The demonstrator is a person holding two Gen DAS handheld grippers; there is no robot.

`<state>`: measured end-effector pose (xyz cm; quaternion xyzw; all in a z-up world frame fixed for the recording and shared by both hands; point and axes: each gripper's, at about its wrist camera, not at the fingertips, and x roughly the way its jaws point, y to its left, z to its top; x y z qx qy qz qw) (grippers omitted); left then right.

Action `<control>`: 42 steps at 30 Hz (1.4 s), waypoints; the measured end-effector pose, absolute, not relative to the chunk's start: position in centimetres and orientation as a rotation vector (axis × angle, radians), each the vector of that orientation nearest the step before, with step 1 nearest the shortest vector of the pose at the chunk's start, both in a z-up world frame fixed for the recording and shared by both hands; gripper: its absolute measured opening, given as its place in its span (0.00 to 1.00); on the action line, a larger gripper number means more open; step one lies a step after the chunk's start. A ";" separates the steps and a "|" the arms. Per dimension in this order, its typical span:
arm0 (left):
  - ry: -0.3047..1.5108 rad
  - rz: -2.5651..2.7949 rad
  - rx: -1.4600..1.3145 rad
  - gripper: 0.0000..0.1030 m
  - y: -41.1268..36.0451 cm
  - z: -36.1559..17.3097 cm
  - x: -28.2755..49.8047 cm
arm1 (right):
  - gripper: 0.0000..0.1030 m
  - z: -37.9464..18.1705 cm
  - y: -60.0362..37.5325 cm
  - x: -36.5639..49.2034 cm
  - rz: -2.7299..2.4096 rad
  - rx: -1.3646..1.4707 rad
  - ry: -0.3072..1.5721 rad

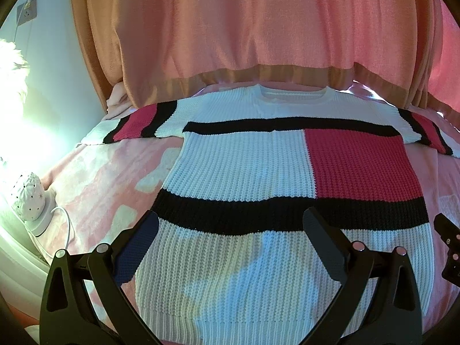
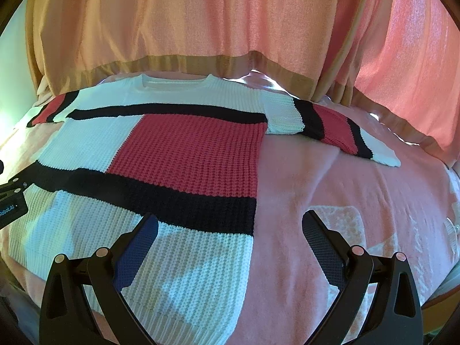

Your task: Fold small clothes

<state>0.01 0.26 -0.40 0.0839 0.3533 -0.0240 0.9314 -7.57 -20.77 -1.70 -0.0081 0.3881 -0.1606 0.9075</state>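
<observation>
At far left of the left wrist view a white lamp point(image 1: 28, 198) sits blown out by glare, its cord trailing on the pink blanket point(image 1: 95, 178). The sweater point(image 1: 244, 166) lies flat across the frame's centre, sleeves spread, collar toward the curtain point(image 1: 230, 28) along the top. The left gripper point(image 1: 230, 221) hovers released over the hem. The right gripper point(image 2: 230, 224) is released too, straddling the sweater's side edge. The sleeve ends are cut off by distortion.
</observation>
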 end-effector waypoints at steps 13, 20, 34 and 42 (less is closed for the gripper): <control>0.722 -0.048 0.175 0.95 0.3 -0.5 -0.2 | 0.95 -1.7 -20.7 -7.5 -0.332 -0.015 0.800; 0.720 -0.045 0.174 0.95 0.2 -0.6 -0.3 | 0.95 -1.7 -20.8 -7.6 -0.330 -0.015 0.800; 0.721 -0.043 0.175 0.95 0.2 -0.6 -0.3 | 0.95 -1.8 -20.8 -7.6 -0.331 -0.015 0.800; 0.723 -0.044 0.174 0.95 0.1 -0.8 -0.3 | 0.95 -1.7 -20.8 -7.6 -0.329 -0.014 0.799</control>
